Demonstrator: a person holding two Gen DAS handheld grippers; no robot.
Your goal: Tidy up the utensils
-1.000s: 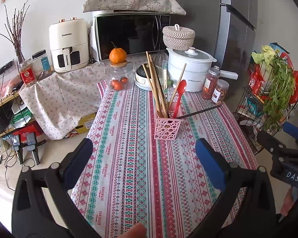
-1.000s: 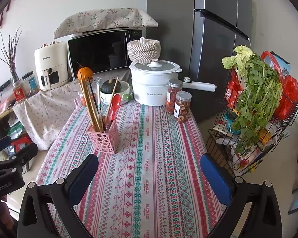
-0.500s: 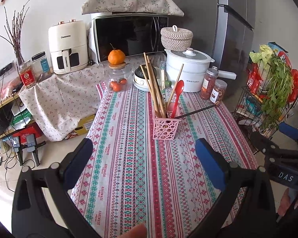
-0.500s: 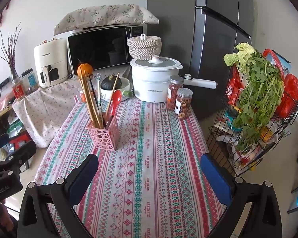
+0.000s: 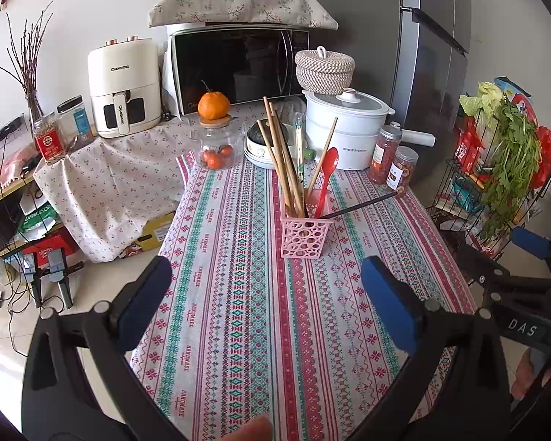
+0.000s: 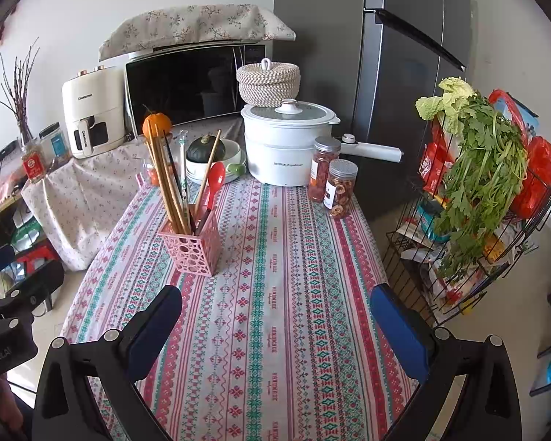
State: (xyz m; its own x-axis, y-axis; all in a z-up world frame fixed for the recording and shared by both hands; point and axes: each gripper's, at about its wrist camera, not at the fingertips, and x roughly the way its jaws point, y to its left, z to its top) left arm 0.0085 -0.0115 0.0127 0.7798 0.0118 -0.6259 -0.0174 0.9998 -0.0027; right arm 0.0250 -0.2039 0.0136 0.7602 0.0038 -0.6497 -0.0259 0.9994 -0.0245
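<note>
Hovering over the near end of the patterned tablecloth, the left gripper has its blue pads spread wide, nothing between them. Same for the right gripper: released and bare. The pink holder stands mid-table, packed with wooden chopsticks and a red spoon; one dark chopstick leans out sideways toward the spice jars.

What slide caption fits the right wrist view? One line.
Open right gripper faces pink utensil holder of chopsticks and red spoon.
</note>
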